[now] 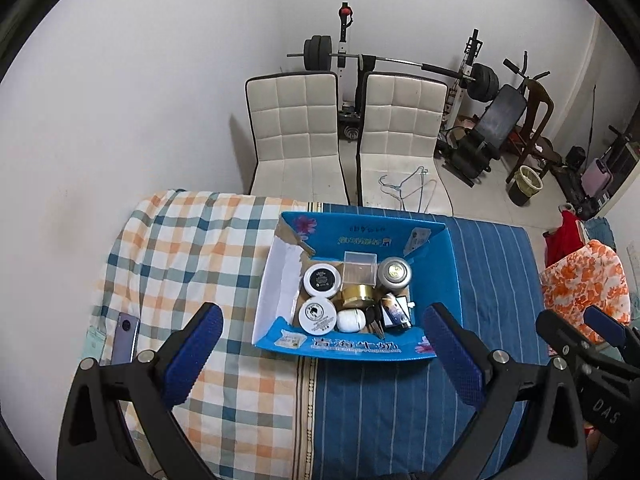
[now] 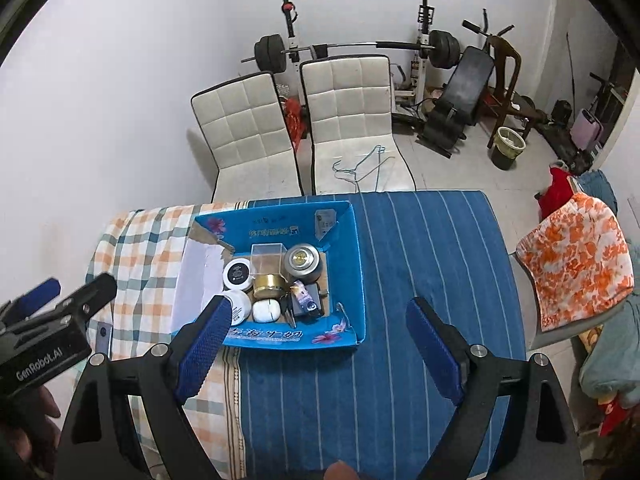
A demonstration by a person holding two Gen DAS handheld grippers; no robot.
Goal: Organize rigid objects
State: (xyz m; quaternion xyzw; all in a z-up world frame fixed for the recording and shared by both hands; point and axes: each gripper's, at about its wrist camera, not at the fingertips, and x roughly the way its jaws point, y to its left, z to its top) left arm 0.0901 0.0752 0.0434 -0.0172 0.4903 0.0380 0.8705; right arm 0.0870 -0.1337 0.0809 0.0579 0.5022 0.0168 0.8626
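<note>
A blue cardboard box [image 1: 436, 264] stands on the cloth-covered table and holds several items: two white round jars [image 1: 322, 278], a clear plastic case [image 1: 360, 266], a silver round tin [image 1: 395, 273], a gold tin [image 1: 357, 295], a white oval case [image 1: 351, 320] and a dark small box [image 1: 395, 312]. The box also shows in the right wrist view [image 2: 356, 256]. My left gripper [image 1: 324, 356] is open and empty, just in front of the box. My right gripper [image 2: 320, 348] is open and empty, in front of the box's right part.
A phone [image 1: 125, 338] lies on the checked cloth [image 1: 188, 248] at the left. A blue striped cloth [image 2: 432, 264] covers the right side. Two white chairs [image 1: 296, 136] stand behind the table, gym gear beyond. An orange-patterned cloth [image 2: 576, 264] hangs at the right.
</note>
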